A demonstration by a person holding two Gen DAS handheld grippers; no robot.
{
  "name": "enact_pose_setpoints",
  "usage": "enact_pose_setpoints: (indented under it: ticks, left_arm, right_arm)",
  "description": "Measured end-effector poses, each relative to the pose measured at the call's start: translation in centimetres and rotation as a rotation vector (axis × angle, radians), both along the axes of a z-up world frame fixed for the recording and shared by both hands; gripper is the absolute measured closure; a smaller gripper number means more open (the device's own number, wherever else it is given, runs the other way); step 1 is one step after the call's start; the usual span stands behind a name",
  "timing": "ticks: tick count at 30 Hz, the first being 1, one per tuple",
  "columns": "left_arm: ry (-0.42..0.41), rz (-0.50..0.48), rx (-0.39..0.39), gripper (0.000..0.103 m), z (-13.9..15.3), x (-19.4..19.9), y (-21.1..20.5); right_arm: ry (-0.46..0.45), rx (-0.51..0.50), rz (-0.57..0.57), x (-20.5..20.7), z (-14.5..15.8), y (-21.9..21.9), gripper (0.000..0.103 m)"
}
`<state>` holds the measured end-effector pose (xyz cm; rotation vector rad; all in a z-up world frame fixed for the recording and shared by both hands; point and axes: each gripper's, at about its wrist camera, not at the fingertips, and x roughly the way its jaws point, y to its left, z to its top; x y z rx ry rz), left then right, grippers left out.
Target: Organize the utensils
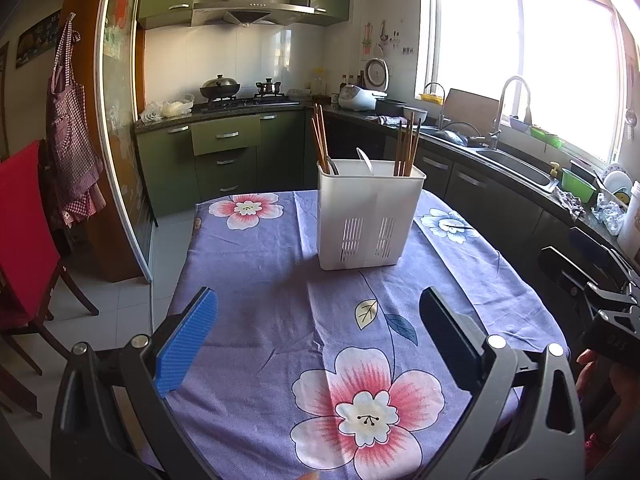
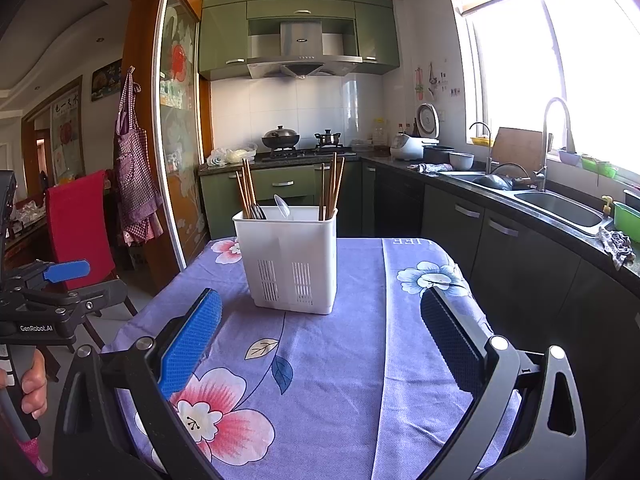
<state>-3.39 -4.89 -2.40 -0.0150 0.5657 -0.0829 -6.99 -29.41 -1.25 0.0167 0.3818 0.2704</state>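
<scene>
A white slotted utensil holder (image 1: 368,216) (image 2: 290,258) stands upright on the far half of a table under a purple flowered cloth (image 1: 280,280) (image 2: 340,340). Brown chopsticks (image 1: 320,140) (image 2: 247,188) lean in its left compartment beside metal utensil handles. A white spoon (image 1: 365,160) (image 2: 282,205) pokes up in the middle. More chopsticks (image 1: 408,144) (image 2: 331,186) stand on the right. My left gripper (image 1: 316,340) is open over the near cloth, empty. My right gripper (image 2: 320,340) is open too, nothing between its fingers, short of the holder.
A red-covered chair (image 1: 24,240) (image 2: 80,224) stands left of the table. Dark counters with a sink (image 1: 516,168) (image 2: 560,206) run along the right. The right gripper's body (image 1: 592,292) shows at the left view's right edge; the left gripper's body (image 2: 40,296), held by a hand, shows at the right view's left edge.
</scene>
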Motion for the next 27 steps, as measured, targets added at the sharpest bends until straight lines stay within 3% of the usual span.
enact_pose_setpoints:
  ticks: [10, 27]
  left_arm:
    - [-0.008, -0.004, -0.039, 0.007, -0.1, 0.3, 0.6]
    - [0.063, 0.01, 0.018, 0.007, -1.7, 2.3, 0.3]
  right_arm:
    - [0.015, 0.001, 0.004, 0.3, -0.3, 0.0, 0.005]
    - [0.04, 0.002, -0.001, 1.5, -1.2, -0.1, 0.005]
